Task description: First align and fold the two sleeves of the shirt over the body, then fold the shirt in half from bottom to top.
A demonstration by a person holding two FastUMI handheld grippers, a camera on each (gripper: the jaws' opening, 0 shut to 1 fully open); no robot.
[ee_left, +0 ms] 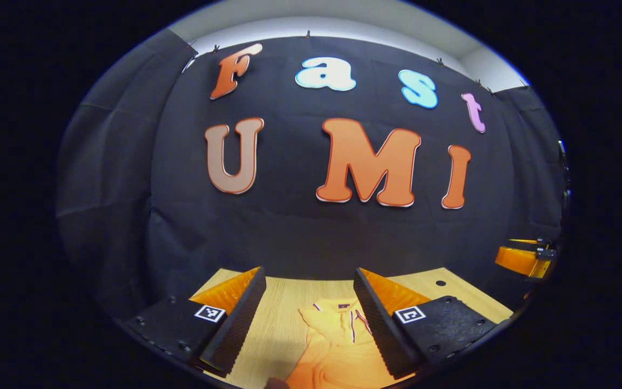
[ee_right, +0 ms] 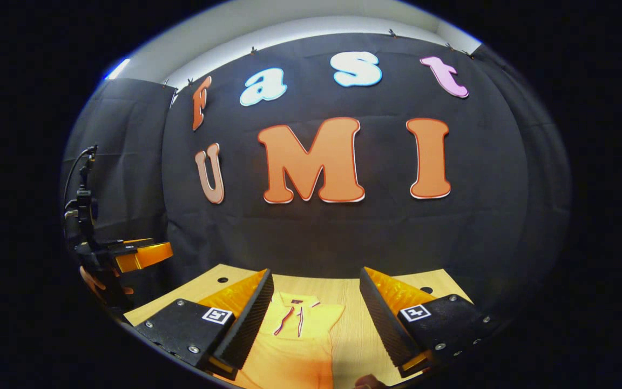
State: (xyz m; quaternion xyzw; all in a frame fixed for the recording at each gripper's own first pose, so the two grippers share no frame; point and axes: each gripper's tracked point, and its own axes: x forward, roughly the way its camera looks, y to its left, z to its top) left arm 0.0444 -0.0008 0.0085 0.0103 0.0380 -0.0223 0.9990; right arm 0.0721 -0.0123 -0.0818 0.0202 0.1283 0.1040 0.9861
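Two grippers hang above the desk (ee_left: 284, 302), each with its fingers spread wide and holding nothing. Between the left gripper (ee_left: 308, 319) fingers lies the orange shirt (ee_left: 338, 340), flat on the wood, collar toward the booth wall. The right gripper (ee_right: 316, 321) frames the same shirt (ee_right: 295, 335), nearer its left finger (ee_right: 246, 319).

The left tool (ee_left: 308, 319) has two wedge-shaped fingers with ribbed inner faces, each on a dark block bearing screws and a small square black-and-white marker. The right tool (ee_right: 315, 319) is built alike. In the right gripper view, a cable curls above the left tool's body
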